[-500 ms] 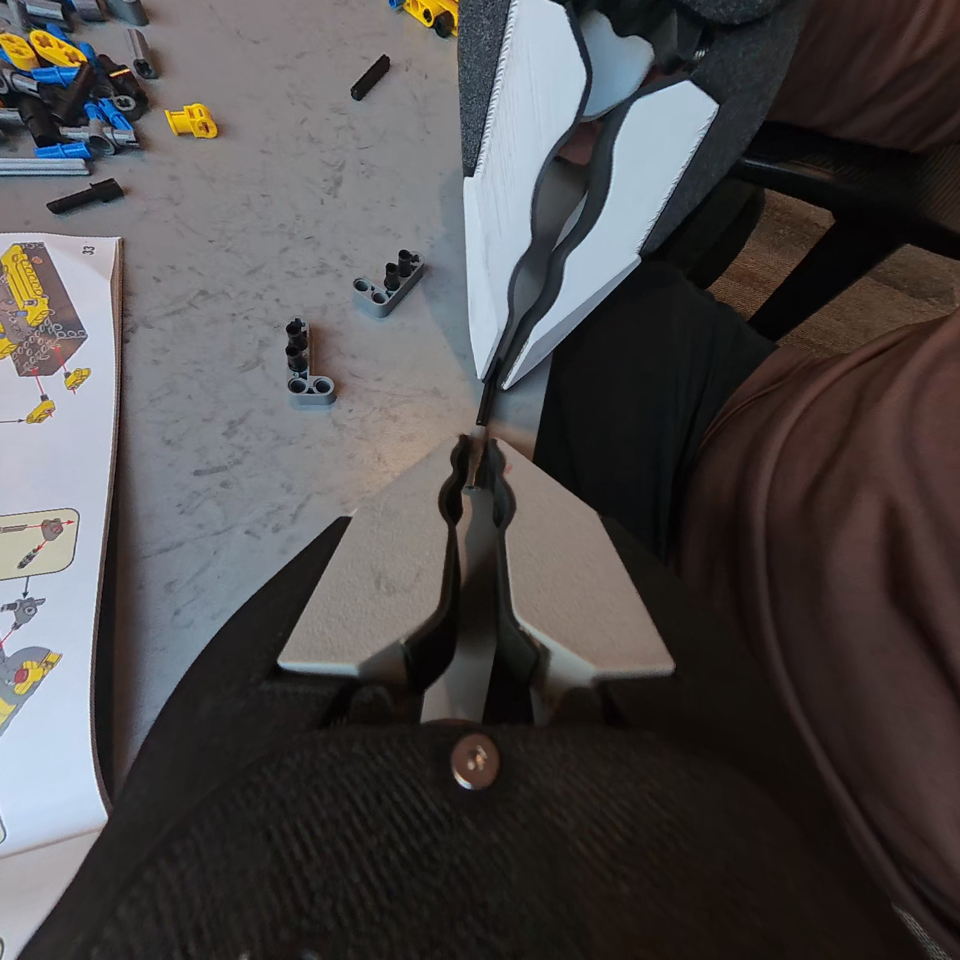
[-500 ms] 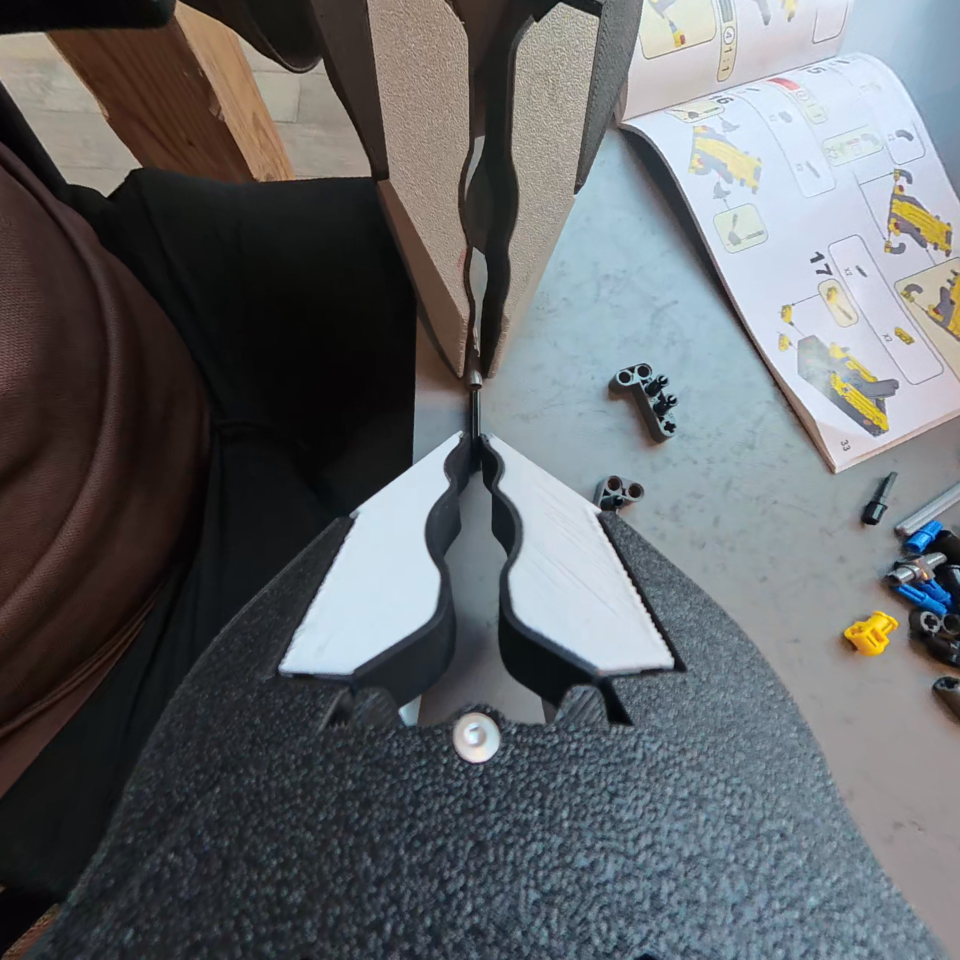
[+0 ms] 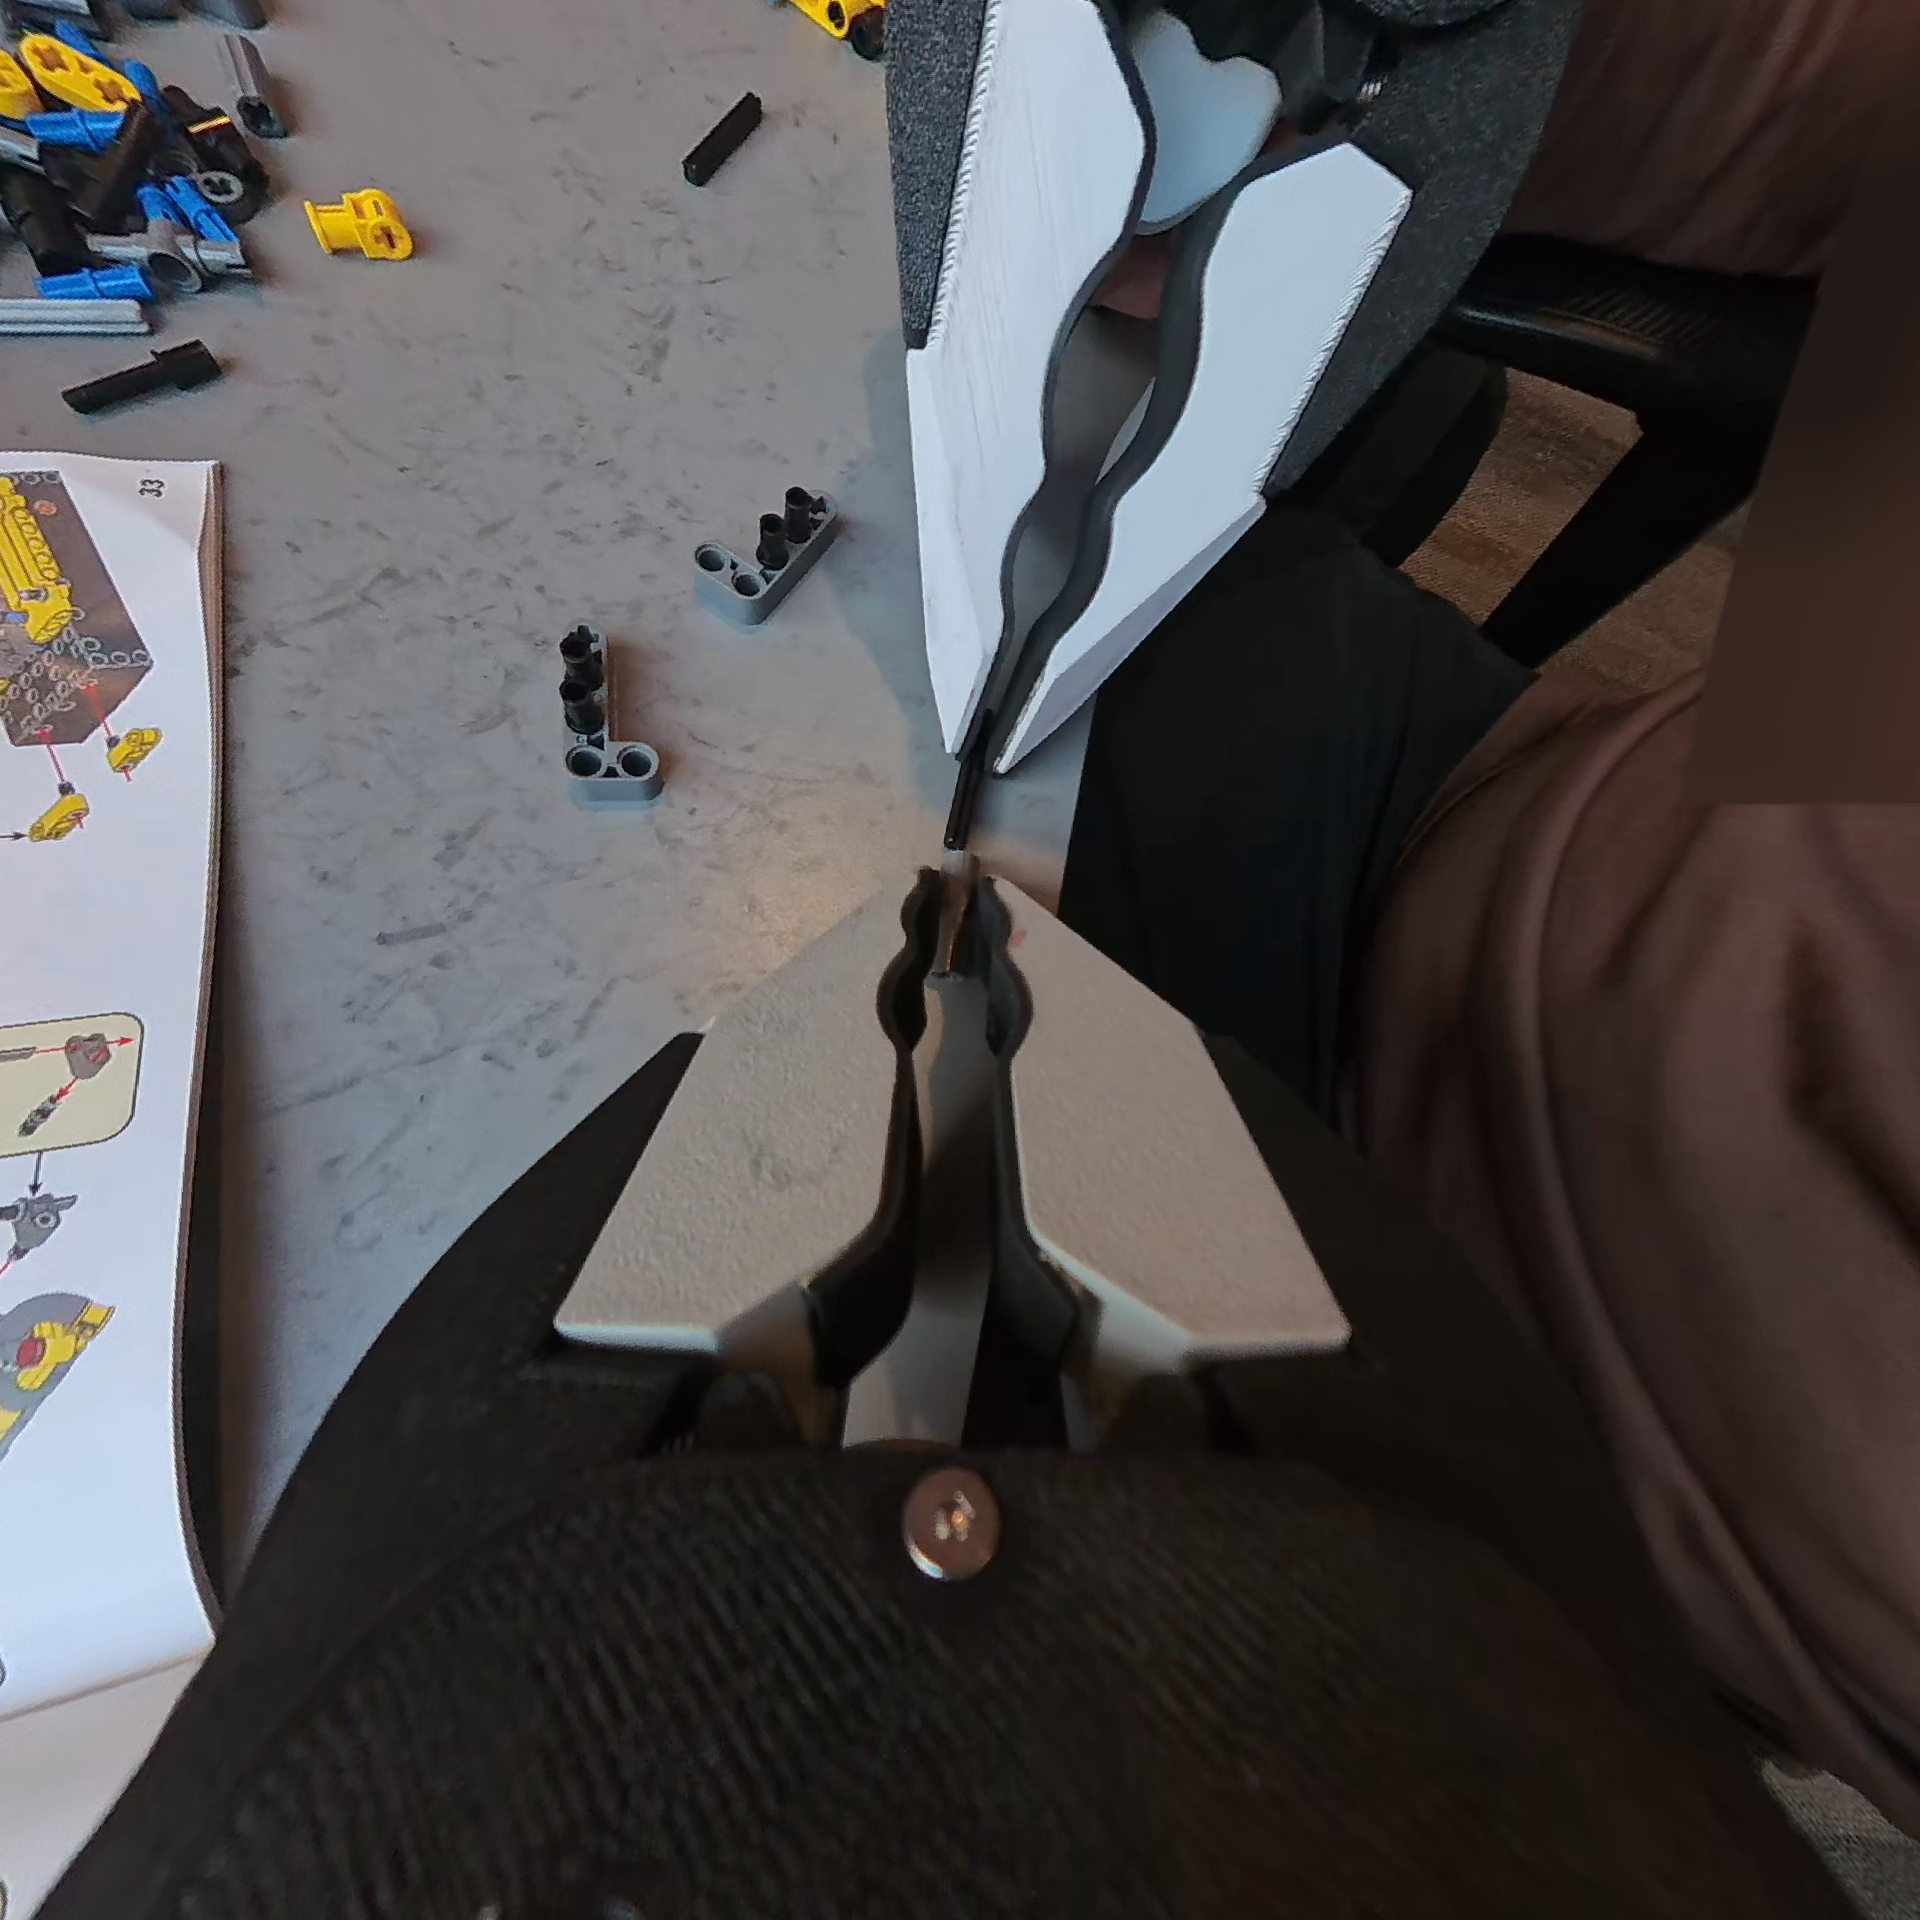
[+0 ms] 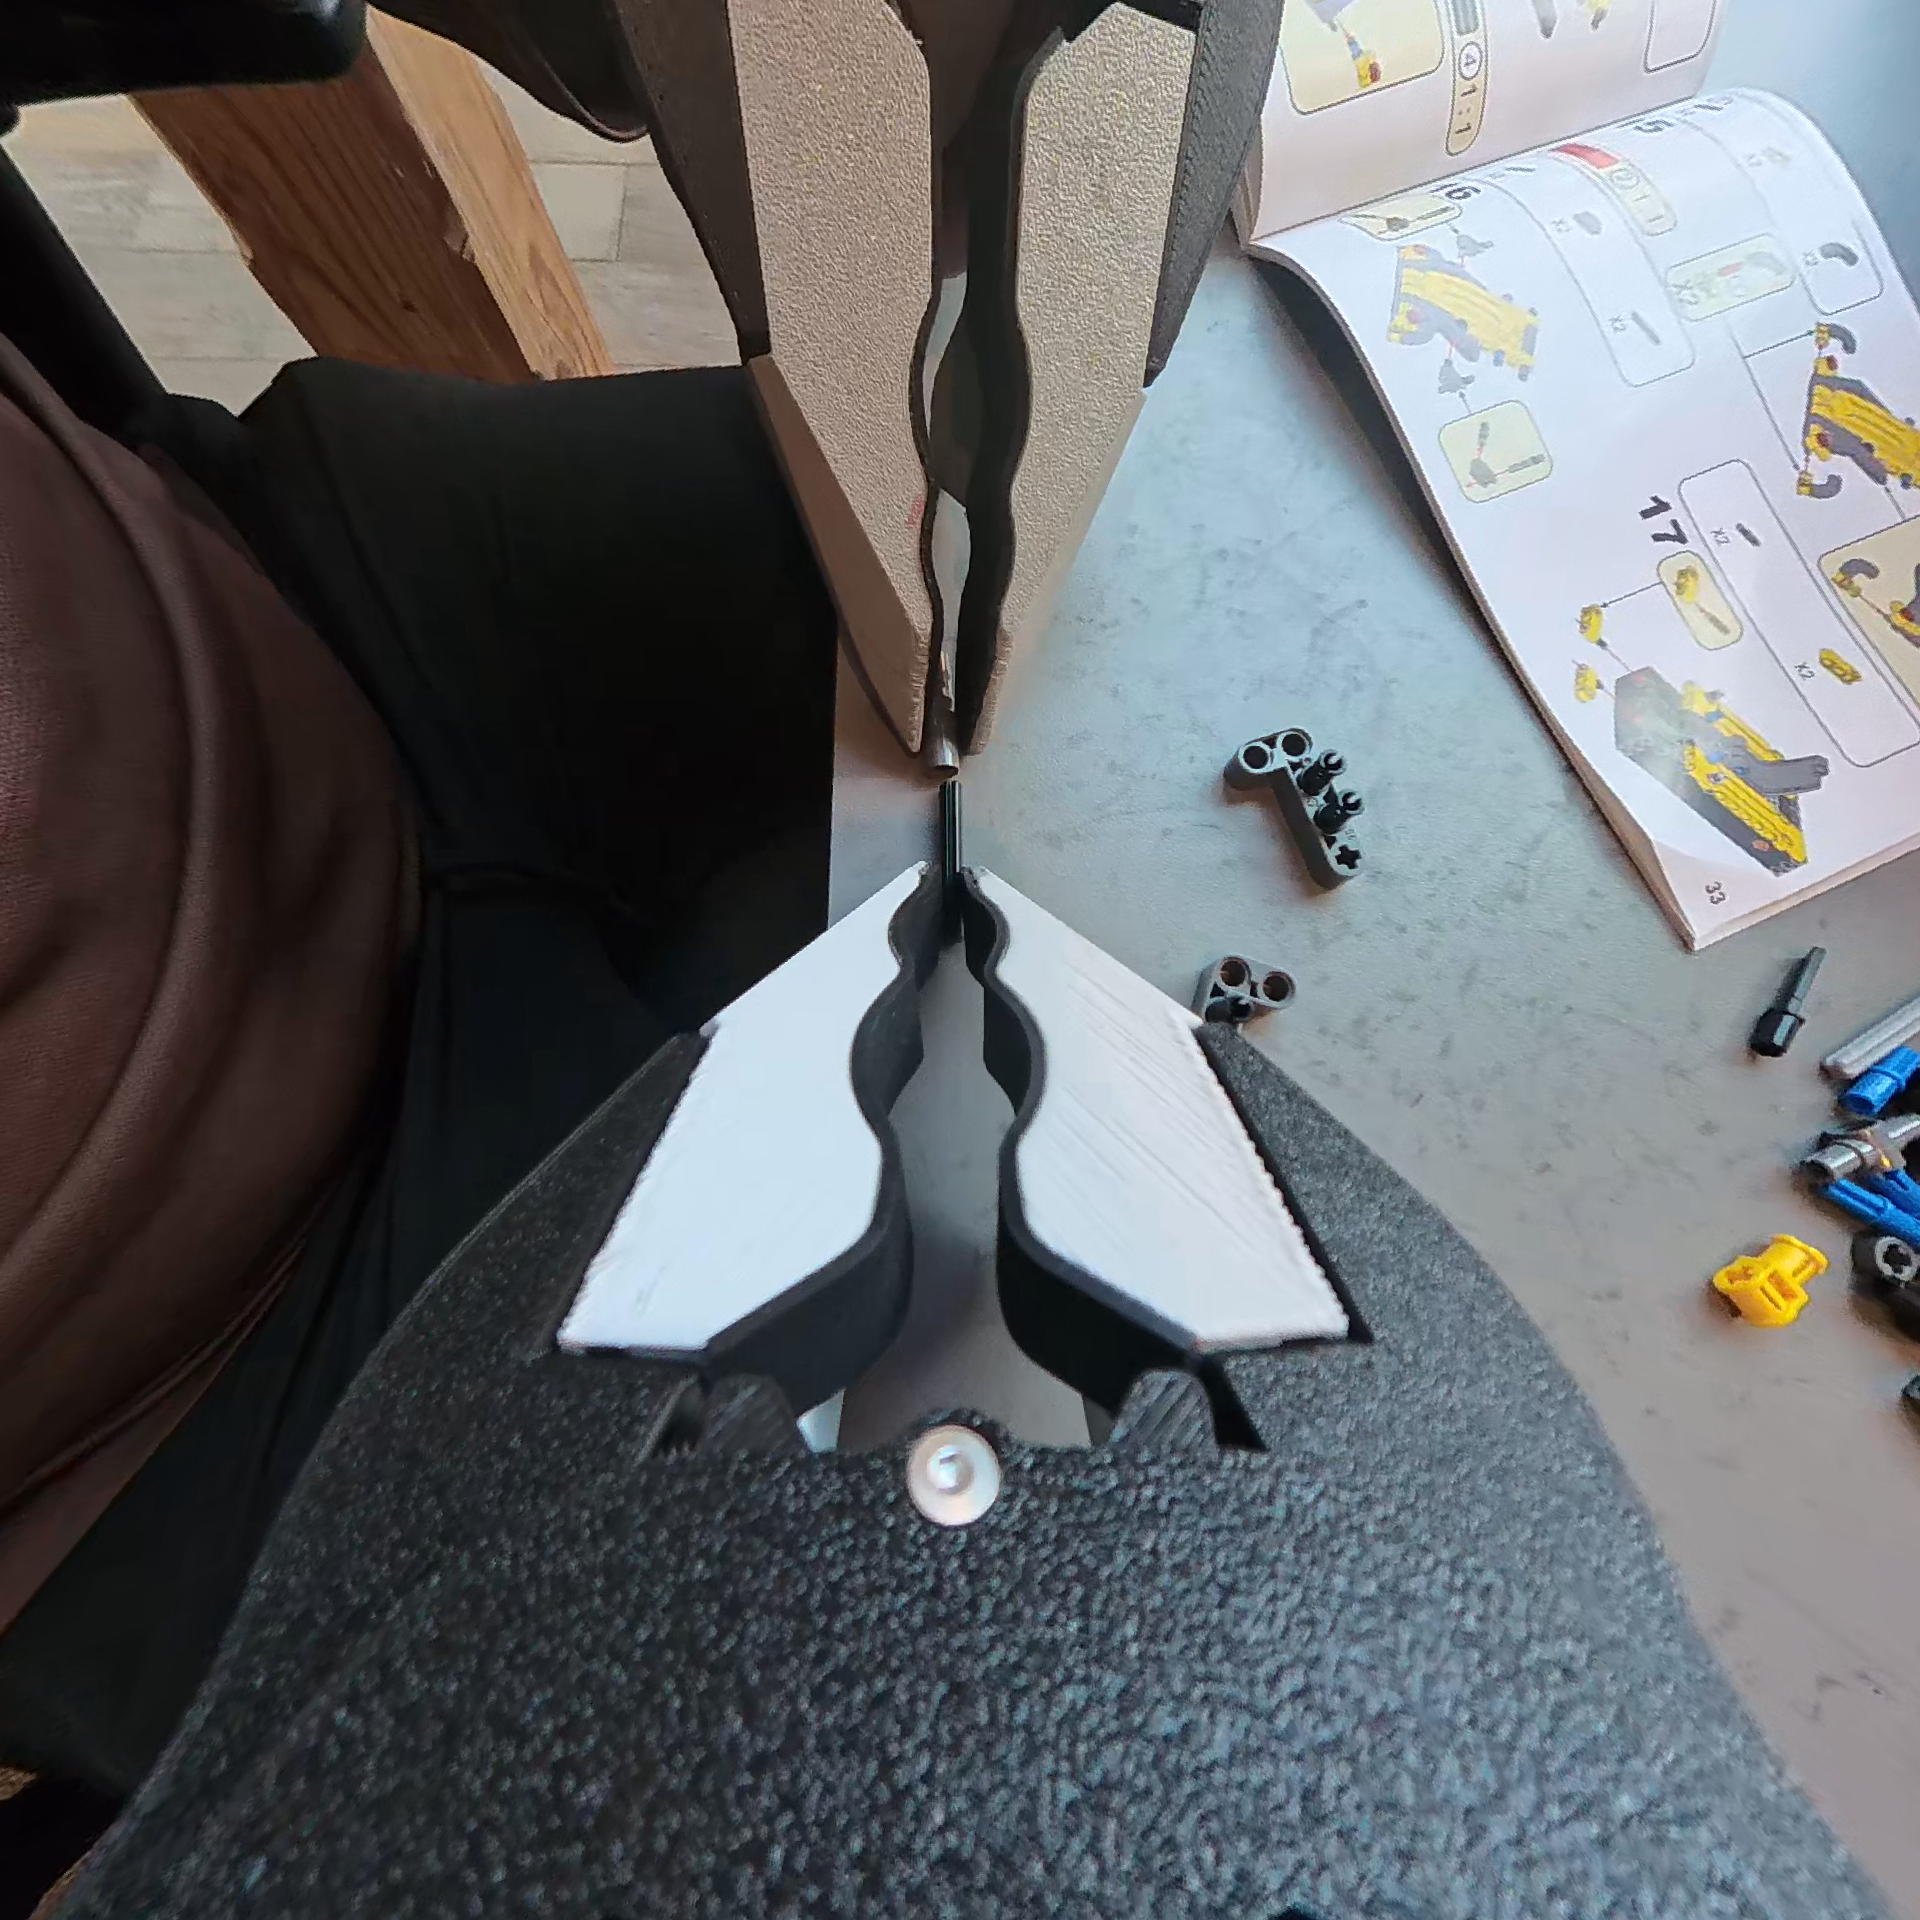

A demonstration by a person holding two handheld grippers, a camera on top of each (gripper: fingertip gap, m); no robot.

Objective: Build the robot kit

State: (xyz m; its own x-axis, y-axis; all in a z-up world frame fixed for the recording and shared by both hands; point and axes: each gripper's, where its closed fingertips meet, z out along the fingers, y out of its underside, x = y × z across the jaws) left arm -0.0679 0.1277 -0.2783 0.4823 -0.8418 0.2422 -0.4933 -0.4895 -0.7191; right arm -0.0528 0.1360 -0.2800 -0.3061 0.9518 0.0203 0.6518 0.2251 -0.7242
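Left gripper (image 3: 954, 883) clenched a grey sleeve (image 3: 957, 864); right gripper (image 4: 948, 875) pinched a black axle (image 4: 949, 821), tip just beside the sleeve; w/ grey L-beams (image 3: 601, 727) nearby.

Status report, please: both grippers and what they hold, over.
Left gripper shut on small grey sleeve. Right gripper shut on thin black axle, tip facing the sleeve, small gap. Nothing between them.

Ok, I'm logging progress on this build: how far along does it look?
Done: two grey L-shaped pieces lie on the table with black pegs fitted. In hand: the left gripper is shut on a small grey sleeve, the right gripper on a thin black rod, tip to tip with a small gap, not joined. Left: a pile of loose parts near the open booklet.
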